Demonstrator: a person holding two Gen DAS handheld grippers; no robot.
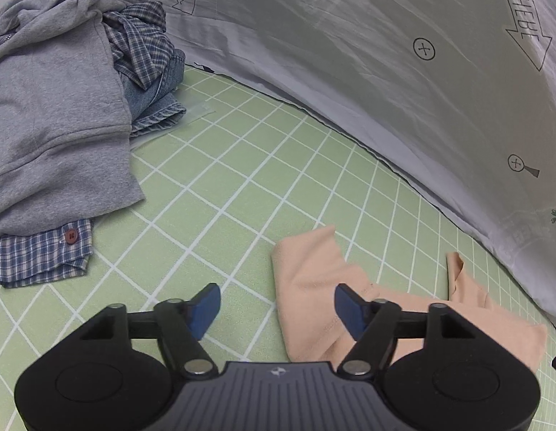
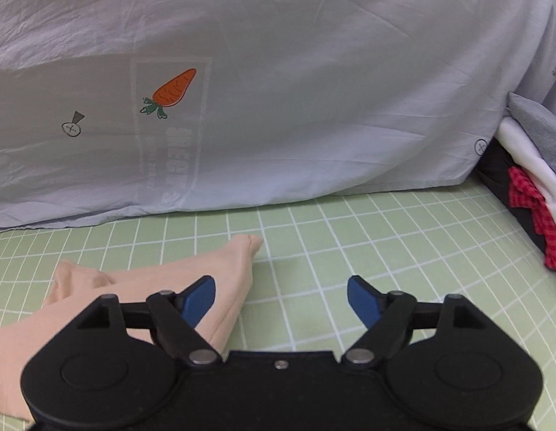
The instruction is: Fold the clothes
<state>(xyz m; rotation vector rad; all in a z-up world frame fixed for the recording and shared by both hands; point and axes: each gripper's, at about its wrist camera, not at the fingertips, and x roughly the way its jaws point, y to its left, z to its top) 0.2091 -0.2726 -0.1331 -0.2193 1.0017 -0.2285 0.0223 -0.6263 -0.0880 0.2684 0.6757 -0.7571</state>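
1. A pale printed sheet (image 2: pixel 278 89) hangs behind the green checked mat (image 1: pixel 242 186).
2. A pile of clothes (image 1: pixel 55 107), grey hoodie on top, sits at the mat's far left.
3. The peach garment (image 1: pixel 313 280) lies flat on the mat between both tools.
4. The left gripper (image 1: pixel 277 309) and right gripper (image 2: pixel 281 301) hover with jaws spread wide, holding nothing.

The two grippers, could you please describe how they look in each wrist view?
The left gripper and right gripper look alike: black linkage arms with silver pivot pins, round black housings on either side, and blue pads on the jaws. The left one's centre plate is ribbed grey with a small white emblem; the right one's is plain black with one screw. No cables or sleeves show.
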